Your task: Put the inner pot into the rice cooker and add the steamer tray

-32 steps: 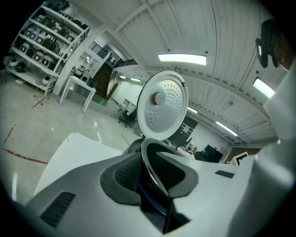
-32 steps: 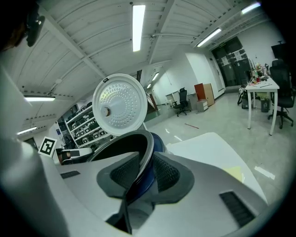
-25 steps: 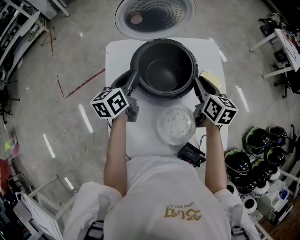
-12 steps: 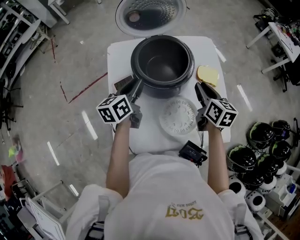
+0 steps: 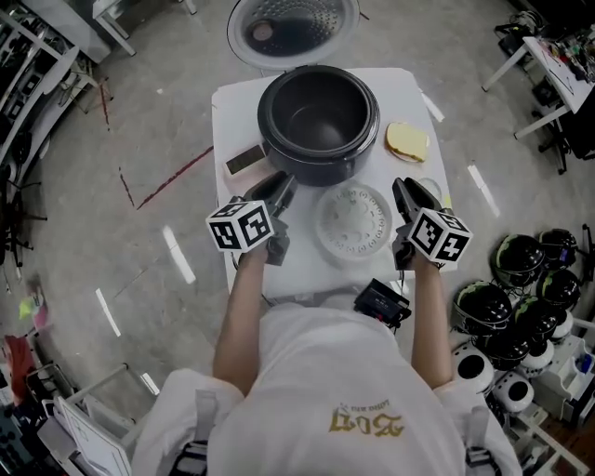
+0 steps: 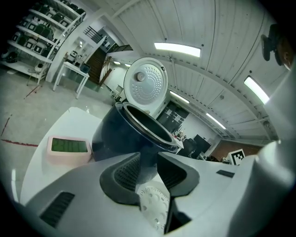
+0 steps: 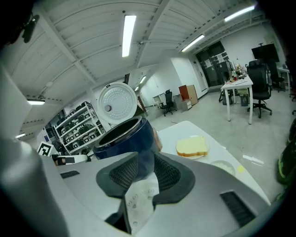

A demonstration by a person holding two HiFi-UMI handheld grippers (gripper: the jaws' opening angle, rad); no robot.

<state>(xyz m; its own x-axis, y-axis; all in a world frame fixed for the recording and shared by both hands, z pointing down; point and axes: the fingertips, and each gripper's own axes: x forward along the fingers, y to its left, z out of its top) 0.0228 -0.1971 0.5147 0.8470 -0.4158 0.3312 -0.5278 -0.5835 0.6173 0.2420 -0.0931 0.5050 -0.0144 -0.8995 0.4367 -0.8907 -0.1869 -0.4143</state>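
Note:
The dark rice cooker [image 5: 279, 153] stands at the back of the white table [image 5: 232, 102], its lid [image 5: 293, 23] swung open behind it. The inner pot [image 5: 319, 125] sits inside it. A white perforated steamer tray [image 5: 352, 221] lies flat on the table in front of the cooker. My left gripper [image 5: 282, 186] hovers left of the tray, open and empty; its jaws have just been opening. To the tray's right, my right gripper [image 5: 405, 191] is open and empty too. Both gripper views look past open jaws at the cooker [image 6: 125, 134] [image 7: 125, 136] and tray [image 6: 155, 208] [image 7: 138, 199].
A pink device with a green display [image 5: 244, 160] lies left of the cooker. A yellow slab on a plate [image 5: 407, 141] sits to its right. A black device [image 5: 379, 303] rests at the table's front edge. Several helmets [image 5: 516, 279] are on the floor at right.
Both grippers have drawn back from the sides of the pot's rim toward the person and now flank the steamer tray. The pot stays in the cooker.

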